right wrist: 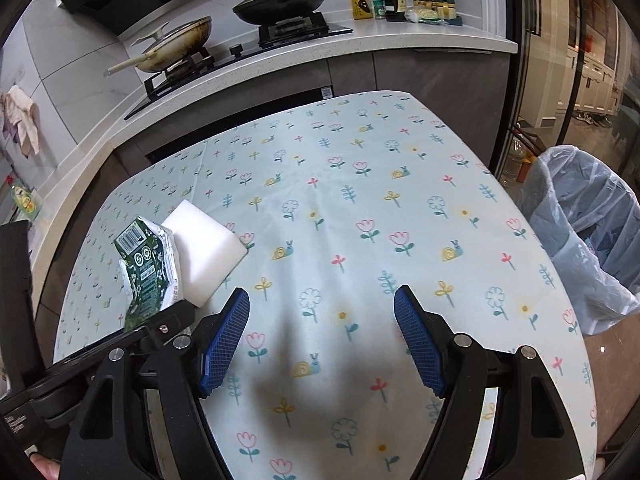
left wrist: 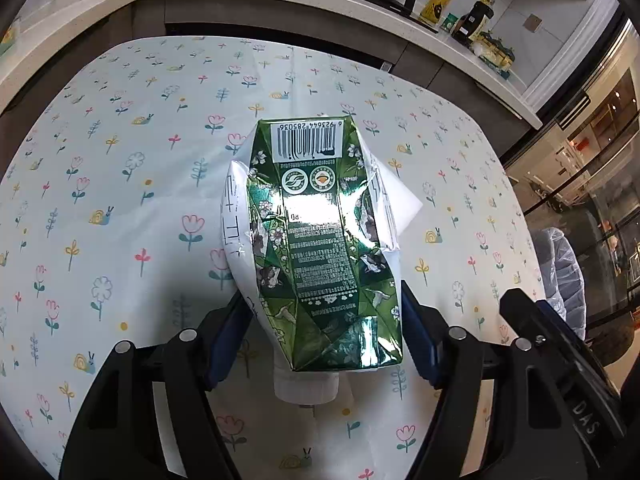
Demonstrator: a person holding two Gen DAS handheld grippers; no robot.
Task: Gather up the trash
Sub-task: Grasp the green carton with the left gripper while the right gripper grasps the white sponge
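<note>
A crushed green drink carton (left wrist: 320, 232) with a white cap (left wrist: 306, 388) lies lengthwise between the blue pads of my left gripper (left wrist: 325, 320). Both pads touch its sides, so the gripper is shut on it. A white foam block (left wrist: 404, 200) sits partly under the carton's far right side. In the right wrist view the carton (right wrist: 146, 268) leans against the block (right wrist: 204, 256) at the table's left, with the left gripper (right wrist: 160, 328) at its near end. My right gripper (right wrist: 322, 308) hovers open over bare tablecloth, nothing between its fingers.
The table (right wrist: 360, 200) wears a pale floral cloth. A bin lined with a clear bag (right wrist: 580, 240) stands off the table's right edge. Behind the table runs a kitchen counter (right wrist: 320, 52) with a stove, pans and bottles.
</note>
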